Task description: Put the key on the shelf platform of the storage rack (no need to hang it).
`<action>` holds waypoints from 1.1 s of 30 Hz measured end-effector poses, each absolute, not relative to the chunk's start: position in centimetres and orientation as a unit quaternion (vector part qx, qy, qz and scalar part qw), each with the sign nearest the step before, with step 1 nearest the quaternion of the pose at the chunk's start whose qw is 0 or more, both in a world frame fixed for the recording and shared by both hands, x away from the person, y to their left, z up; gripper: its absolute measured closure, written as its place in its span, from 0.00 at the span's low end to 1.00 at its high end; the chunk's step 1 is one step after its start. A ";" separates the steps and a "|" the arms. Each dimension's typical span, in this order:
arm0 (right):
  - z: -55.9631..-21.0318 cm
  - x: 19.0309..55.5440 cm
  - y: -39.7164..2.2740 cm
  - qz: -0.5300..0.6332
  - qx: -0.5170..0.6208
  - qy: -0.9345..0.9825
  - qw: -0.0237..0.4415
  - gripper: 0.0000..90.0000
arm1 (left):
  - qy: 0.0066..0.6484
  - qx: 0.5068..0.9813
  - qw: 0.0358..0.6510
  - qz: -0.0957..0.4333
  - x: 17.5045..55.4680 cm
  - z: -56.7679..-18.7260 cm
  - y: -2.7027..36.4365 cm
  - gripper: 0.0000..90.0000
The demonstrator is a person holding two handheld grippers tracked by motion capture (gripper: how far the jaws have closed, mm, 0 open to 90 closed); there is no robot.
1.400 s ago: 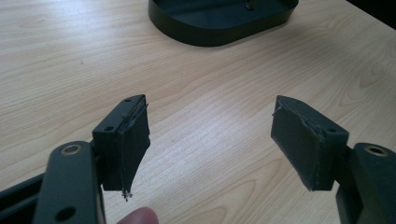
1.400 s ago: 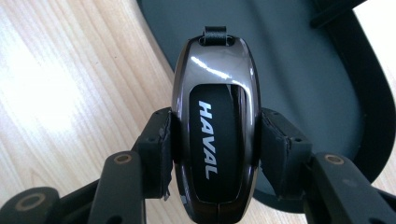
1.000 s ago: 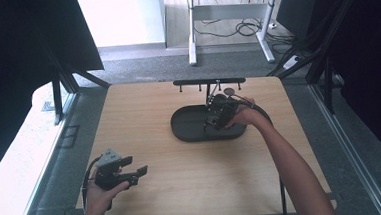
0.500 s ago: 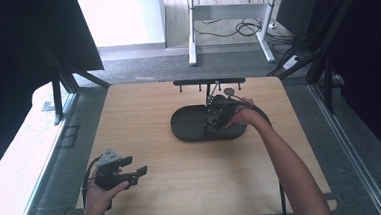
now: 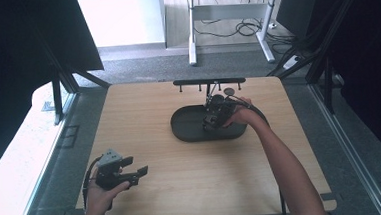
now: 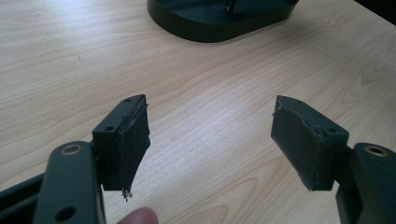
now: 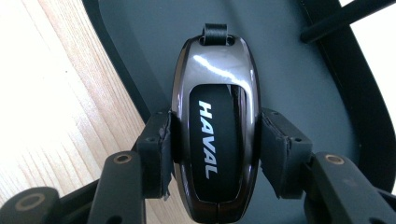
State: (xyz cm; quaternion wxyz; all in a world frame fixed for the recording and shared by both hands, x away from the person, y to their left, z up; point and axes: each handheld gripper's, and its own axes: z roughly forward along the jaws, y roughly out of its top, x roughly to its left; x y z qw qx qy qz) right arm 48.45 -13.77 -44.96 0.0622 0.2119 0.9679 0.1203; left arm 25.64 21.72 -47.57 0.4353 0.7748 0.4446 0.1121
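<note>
Black key fob (image 7: 215, 126) sat pinched in right claw (image 7: 215, 149) over tray (image 5: 190, 130) at 12 o'clock; left claw (image 6: 210, 144) gaped wide over counter (image 5: 183, 188).

Bare tabletop (image 5: 183, 188) before oval tray (image 5: 190, 132)

key fob (image 7: 215, 135): shiny dark shell that shows bright light spots, with a flat black middle and white letters
loop (image 7: 215, 31): dull black, on top of the fob
tray (image 7: 299, 88): smooth, dull dark grey
table (image 6: 196, 93): pale wood with fine lines, smooth
left gripper (image 6: 219, 140) pads (image 6: 133, 140): black, dull, rough and torn at the edges
</note>
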 end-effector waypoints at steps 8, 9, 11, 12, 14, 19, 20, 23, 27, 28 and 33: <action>-45.7 48.6 -14.0 0.116 0.215 0.968 0.057 0.55 | 0.444 0.775 0.436 0.113 25.6 -47.6 21.8 0.31; -45.9 48.7 -14.1 0.121 0.212 0.968 0.057 0.55 | 0.445 0.774 0.436 0.112 25.6 -47.6 21.7 0.31; -46.1 48.8 -14.1 0.124 0.210 0.968 0.056 0.55 | 0.445 0.775 0.434 0.112 25.6 -47.6 21.7 0.31; -46.1 48.8 -14.1 0.124 0.210 0.968 0.056 0.55 | 0.445 0.775 0.434 0.112 25.6 -47.6 21.7 0.31; -46.3 48.8 -14.0 0.122 0.212 0.968 0.054 0.55 | 0.445 0.775 0.434 0.112 25.6 -47.6 21.7 0.31; -46.7 49.1 -14.2 0.119 0.211 0.968 0.060 0.55 | 0.446 0.774 0.435 0.113 25.6 -47.6 21.8 0.31; -46.7 49.1 -14.2 0.120 0.213 0.968 0.060 0.55 | 0.446 0.774 0.435 0.113 25.7 -47.6 21.8 0.31; -47.0 49.2 -14.3 0.123 0.212 0.967 0.063 0.55 | 0.445 0.775 0.435 0.113 25.6 -47.6 21.8 0.31; -47.4 49.2 -14.3 0.122 0.209 0.968 0.063 0.55 | 0.445 0.775 0.435 0.114 25.6 -47.6 21.8 0.31; -47.6 49.1 -14.3 0.119 0.211 0.968 0.063 0.55 | 0.445 0.775 0.434 0.114 25.6 -47.6 21.8 0.31; -47.9 49.3 -14.5 0.117 0.216 0.967 0.065 0.55 | 0.445 0.775 0.433 0.114 25.6 -47.6 21.7 0.31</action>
